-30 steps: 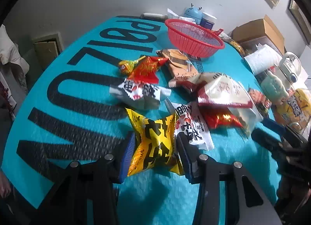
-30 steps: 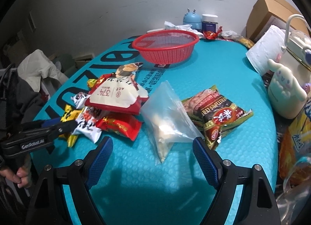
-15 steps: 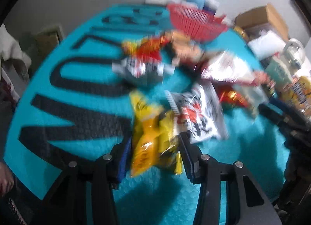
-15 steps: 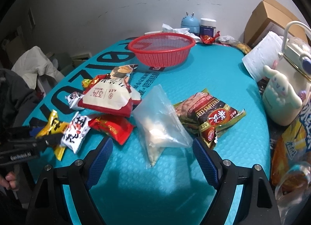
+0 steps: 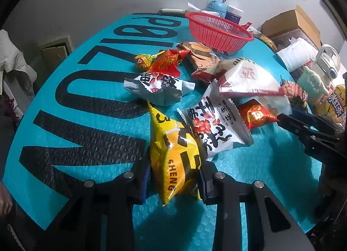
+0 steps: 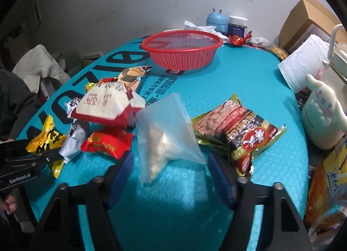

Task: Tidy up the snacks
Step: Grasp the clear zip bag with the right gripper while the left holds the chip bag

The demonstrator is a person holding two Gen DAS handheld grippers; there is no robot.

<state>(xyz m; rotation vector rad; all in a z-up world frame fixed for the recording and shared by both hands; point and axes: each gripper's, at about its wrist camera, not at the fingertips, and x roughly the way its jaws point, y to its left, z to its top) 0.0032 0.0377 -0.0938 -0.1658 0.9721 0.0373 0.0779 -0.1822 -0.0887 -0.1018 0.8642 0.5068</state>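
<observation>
My left gripper (image 5: 174,182) is shut on a yellow and black snack bag (image 5: 175,155), squeezed between its blue pads; the bag also shows in the right wrist view (image 6: 46,140). My right gripper (image 6: 169,182) is open, its fingers on either side of a clear plastic bag (image 6: 164,134) with pale snacks. A pile of snack packets (image 5: 216,103) lies on the teal mat. A red basket (image 5: 216,31) stands empty at the far end, also in the right wrist view (image 6: 182,48).
A red and gold peanut packet (image 6: 238,134) lies right of the clear bag. A white plush-shaped bottle (image 6: 323,118), a padded envelope (image 6: 303,62), cardboard boxes (image 5: 290,23) and jars (image 6: 237,25) crowd the right and far edges.
My left gripper has closed tighter on the yellow bag and shifted it; the bag now stands narrower between the pads. My right gripper has moved forward over the clear bag.
</observation>
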